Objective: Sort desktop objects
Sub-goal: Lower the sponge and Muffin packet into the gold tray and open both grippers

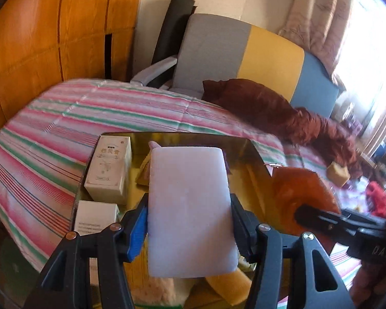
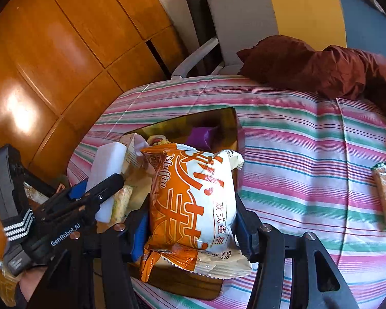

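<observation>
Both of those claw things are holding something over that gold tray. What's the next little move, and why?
Probably lower each item a little into the gold tray and then open the fingers. The left gripper clamps a white block and the right gripper clamps an orange muffin packet, both poised above the tray, where boxes and snacks already lie.

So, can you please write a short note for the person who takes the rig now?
Left hand-held gripper: shut on the white block, above the gold tray.
Right hand-held gripper: shut on the orange muffin packet, also above the tray.
Done: two white boxes and a purple packet are in the tray.
Left: both held items, then the snack bar on the striped cloth.
</observation>
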Demonstrator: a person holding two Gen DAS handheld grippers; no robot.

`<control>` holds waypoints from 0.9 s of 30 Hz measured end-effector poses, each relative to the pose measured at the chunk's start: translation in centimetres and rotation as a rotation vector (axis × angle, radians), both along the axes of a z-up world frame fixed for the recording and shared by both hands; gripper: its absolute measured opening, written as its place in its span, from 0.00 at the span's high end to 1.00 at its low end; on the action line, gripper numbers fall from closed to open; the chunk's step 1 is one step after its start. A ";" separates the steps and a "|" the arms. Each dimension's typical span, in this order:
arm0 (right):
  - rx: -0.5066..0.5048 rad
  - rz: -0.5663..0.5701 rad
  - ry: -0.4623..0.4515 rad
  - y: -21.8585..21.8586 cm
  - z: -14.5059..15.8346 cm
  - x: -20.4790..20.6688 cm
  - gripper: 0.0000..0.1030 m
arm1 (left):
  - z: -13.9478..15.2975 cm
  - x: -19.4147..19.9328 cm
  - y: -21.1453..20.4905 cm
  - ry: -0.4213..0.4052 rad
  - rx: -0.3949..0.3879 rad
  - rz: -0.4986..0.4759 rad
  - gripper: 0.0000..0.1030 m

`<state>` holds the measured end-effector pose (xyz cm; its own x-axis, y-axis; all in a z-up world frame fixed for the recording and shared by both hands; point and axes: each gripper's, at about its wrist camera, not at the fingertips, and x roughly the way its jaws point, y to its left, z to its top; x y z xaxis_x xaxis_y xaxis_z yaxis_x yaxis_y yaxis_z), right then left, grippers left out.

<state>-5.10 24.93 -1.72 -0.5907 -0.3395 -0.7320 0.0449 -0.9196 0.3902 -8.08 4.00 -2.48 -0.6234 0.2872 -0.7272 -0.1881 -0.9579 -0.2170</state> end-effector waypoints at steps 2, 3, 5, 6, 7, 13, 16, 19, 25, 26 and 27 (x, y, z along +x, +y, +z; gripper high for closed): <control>-0.010 0.001 0.002 -0.5 0.0 -0.9 0.44 | -0.3 -1.0 -0.3 -0.003 -0.004 0.012 0.43; -0.015 0.001 0.001 -0.7 -0.1 -1.3 0.42 | -0.5 -1.5 -0.4 -0.024 0.009 0.008 0.42; -0.031 -0.013 0.004 -0.9 -0.2 -2.0 0.39 | -0.9 -2.2 -0.6 -0.050 0.030 0.008 0.40; -0.038 -0.021 0.005 -0.9 -0.3 -2.3 0.38 | -1.0 -2.4 -0.7 -0.054 0.023 0.021 0.40; -0.041 -0.025 0.004 -0.8 -0.3 -2.3 0.38 | -1.1 -2.4 -0.9 -0.054 0.021 0.027 0.40; -0.032 -0.040 0.000 0.0 -0.6 -0.5 0.38 | -0.9 0.3 -2.4 0.036 -0.010 0.092 0.41; -0.010 -0.049 0.023 0.4 -0.2 1.2 0.38 | -1.8 0.7 -1.6 0.035 -0.092 0.080 0.47; 0.012 -0.050 0.033 0.2 0.0 2.7 0.37 | -2.6 0.6 -0.7 0.017 -0.119 0.056 0.48; 0.079 -0.054 0.046 -0.2 0.2 4.5 0.36 | -3.4 -0.3 1.9 -0.021 -0.125 -0.032 0.49; 0.080 -0.058 0.045 -0.1 0.2 4.7 0.36 | -3.2 -0.1 1.9 -0.021 -0.112 -0.034 0.49; 0.081 -0.060 0.046 -0.1 0.1 4.9 0.36 | -3.0 0.2 1.8 -0.012 -0.105 -0.026 0.49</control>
